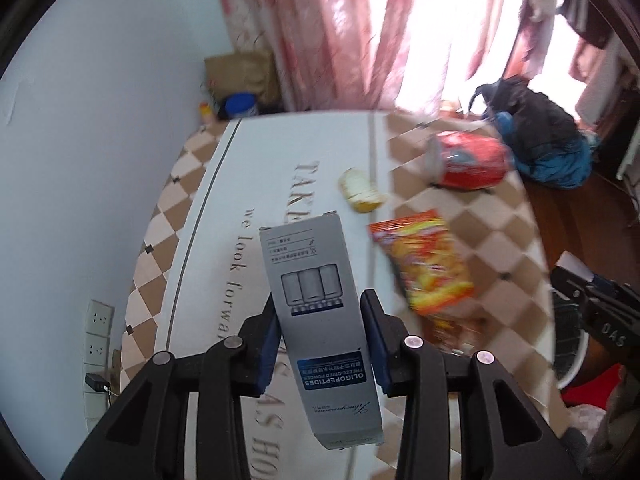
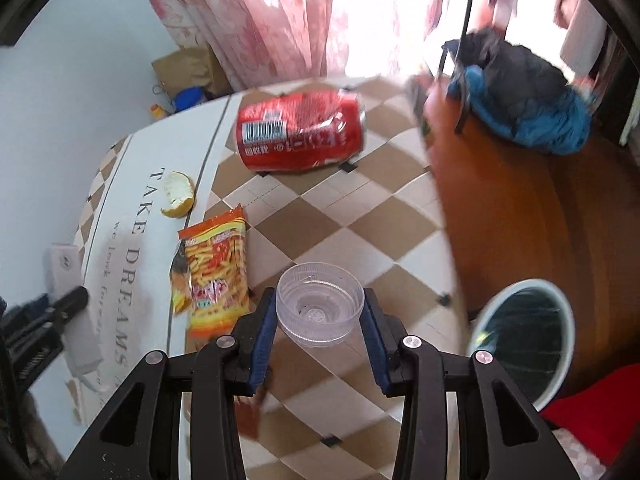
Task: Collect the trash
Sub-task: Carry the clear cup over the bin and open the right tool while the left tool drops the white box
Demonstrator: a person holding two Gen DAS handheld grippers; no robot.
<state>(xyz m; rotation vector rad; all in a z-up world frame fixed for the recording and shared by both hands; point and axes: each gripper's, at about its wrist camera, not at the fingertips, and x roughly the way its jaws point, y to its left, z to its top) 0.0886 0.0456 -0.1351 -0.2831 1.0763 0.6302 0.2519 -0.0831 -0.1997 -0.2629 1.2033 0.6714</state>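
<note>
1. Left gripper, nearest the left wrist camera: blue pads clamped on the two long sides of a grey carton, which stands between the jaws, tilted slightly toward 11 o'clock, its printed end projecting past the fingertips above the tablecloth.
2. Right gripper, nearest the right wrist camera: jaws pressed against opposite walls of a clear plastic cup, open mouth facing the lens, held above the checked cloth.
3. Snack packet, orange and yellow, flat on the cloth at 10 o'clock from the cup.
4. Bread piece, farther along 11 o'clock, on the white lettered panel.
5. Red can, on its side at 12 o'clock, well apart from the cup.
6. Bin, at 3 o'clock on the floor, beside the table edge.
7. Dark bag, on the wooden floor at 1 o'clock, before the pink curtain.
</note>
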